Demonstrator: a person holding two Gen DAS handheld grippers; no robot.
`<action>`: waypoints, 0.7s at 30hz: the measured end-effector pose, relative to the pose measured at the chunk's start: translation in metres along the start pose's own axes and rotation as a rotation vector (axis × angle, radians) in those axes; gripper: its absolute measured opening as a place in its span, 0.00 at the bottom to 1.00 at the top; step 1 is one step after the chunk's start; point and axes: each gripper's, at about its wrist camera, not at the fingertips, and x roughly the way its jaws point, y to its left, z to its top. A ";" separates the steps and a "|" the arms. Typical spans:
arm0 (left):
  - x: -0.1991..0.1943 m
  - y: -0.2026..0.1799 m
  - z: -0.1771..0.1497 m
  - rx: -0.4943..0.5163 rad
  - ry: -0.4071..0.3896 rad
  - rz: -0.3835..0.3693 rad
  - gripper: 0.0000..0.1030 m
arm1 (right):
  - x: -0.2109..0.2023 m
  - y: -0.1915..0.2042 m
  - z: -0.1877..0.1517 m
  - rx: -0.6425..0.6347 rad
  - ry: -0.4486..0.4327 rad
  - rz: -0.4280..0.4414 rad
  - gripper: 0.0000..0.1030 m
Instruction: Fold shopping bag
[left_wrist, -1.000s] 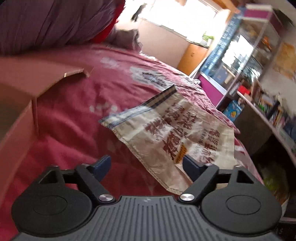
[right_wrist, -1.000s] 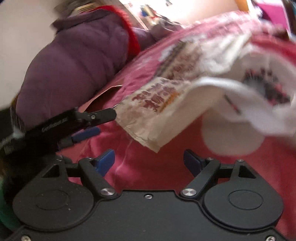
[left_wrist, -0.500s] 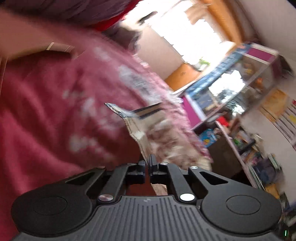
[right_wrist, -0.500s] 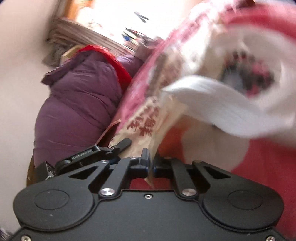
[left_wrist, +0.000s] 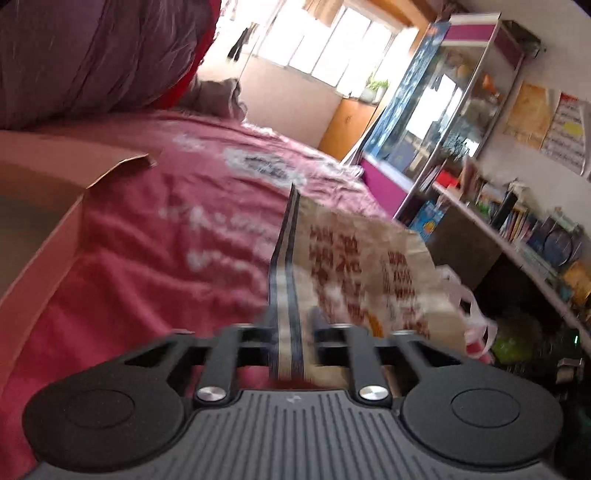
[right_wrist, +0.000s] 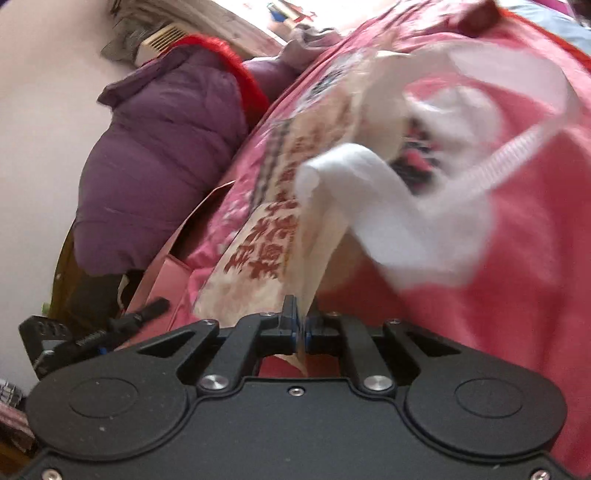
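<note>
One bed fills both views, red cover rumpled, and one purple quilt is heaped at its far left. One cardboard box sits at the near left edge. One shopping bag, beige with red print and a blue striped border, is lifted off the cover, strung between two grippers. The left gripper is pinching the striped edge, with the bag running away to the far right. The right gripper has its fingers pressed together on a lower corner of the bag, right at the fabric's edge. Two white handles flop loose to the right of it. The risk, I'd say: that thin corner bite could slip free if the hands pull apart too hard, and the dangling handles may get trapped inside the fold, leaving it lumpy.
</note>
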 end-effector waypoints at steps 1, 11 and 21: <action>0.009 -0.006 0.000 0.028 0.009 -0.007 0.81 | -0.003 -0.002 -0.001 0.001 -0.004 -0.010 0.05; 0.100 -0.064 0.002 0.305 0.096 -0.079 0.40 | 0.022 0.042 -0.012 -0.400 -0.014 -0.269 0.37; 0.107 -0.087 -0.033 0.488 0.221 0.022 0.40 | 0.056 0.097 -0.024 -0.870 -0.024 -0.556 0.30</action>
